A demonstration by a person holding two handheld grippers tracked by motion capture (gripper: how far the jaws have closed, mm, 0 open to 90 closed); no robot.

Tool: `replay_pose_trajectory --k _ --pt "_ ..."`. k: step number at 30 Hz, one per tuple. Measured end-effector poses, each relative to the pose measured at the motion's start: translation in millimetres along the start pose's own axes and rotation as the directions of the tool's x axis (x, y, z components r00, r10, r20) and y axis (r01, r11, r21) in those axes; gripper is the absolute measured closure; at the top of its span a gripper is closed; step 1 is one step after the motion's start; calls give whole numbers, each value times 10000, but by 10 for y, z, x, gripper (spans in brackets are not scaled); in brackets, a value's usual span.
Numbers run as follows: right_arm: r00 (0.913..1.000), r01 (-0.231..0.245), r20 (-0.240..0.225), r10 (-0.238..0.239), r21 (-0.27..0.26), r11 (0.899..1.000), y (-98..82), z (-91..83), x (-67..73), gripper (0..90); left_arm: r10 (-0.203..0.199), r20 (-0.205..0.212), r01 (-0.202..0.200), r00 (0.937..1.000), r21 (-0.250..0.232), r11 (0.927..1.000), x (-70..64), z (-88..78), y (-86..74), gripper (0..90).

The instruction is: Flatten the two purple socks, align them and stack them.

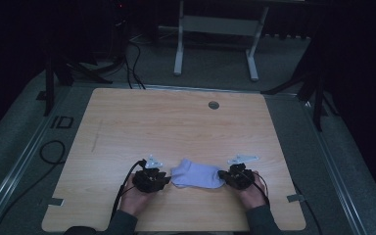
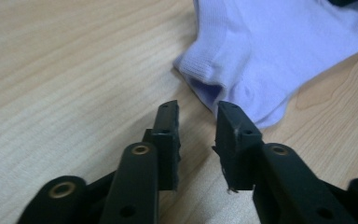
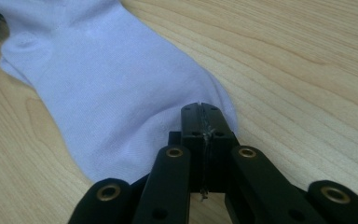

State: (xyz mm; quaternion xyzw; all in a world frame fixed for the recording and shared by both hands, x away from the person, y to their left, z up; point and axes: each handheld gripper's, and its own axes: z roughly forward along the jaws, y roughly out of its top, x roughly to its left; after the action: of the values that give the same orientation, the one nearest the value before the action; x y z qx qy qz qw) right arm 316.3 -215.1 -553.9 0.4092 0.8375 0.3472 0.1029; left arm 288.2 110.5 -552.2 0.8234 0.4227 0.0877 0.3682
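A pale lilac ankle sock [image 1: 196, 174] is lying flat on the wooden worktop [image 1: 176, 122], near its front edge, between the two hands.

The left claw [image 2: 196, 112] is standing part-open with nothing between its jaws; the tips are pointing at the sock's ribbed cuff opening [image 2: 205, 77] and sitting just short of it. The right claw [image 3: 204, 112] is pinching shut on the opposite end of the sock, with a thin fold of fabric showing between the jaws.

Handling judgement: the sock is light, soft and limp. It is likely to drape and fold under its own weight, so a single grip is not going to keep it flat. The knit is giving good friction and is not fragile. The ribbed cuff edge is the thickest, firmest point for the left claw to take, and pinching one layer only would open the mouth.
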Motion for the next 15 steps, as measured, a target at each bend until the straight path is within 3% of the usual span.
replay_pose_trajectory --k 4,5,9,11,15 --pt "9999 21 115 -20 -7 10000 7 -10 16 882 67 -183 -71 9998 -225 9997 20 -21 6 633" --pt "9999 42 116 -40 -183 9998 10 -30 17 854 84 -492 -105 9988 -433 9990 57 -45 11 601" --pt "9995 75 298 -60 -495 9987 27 -87 17 846 -113 -723 72 9973 -568 9984 103 -53 12 589" --pt "9993 40 385 -5 -903 9959 40 -155 4 839 -199 -949 145 9953 -573 9982 138 -47 12 588" --pt "9959 -106 879 199 -1052 9944 23 -218 -76 840 -301 -1086 230 9936 -664 9975 167 -41 13 582"
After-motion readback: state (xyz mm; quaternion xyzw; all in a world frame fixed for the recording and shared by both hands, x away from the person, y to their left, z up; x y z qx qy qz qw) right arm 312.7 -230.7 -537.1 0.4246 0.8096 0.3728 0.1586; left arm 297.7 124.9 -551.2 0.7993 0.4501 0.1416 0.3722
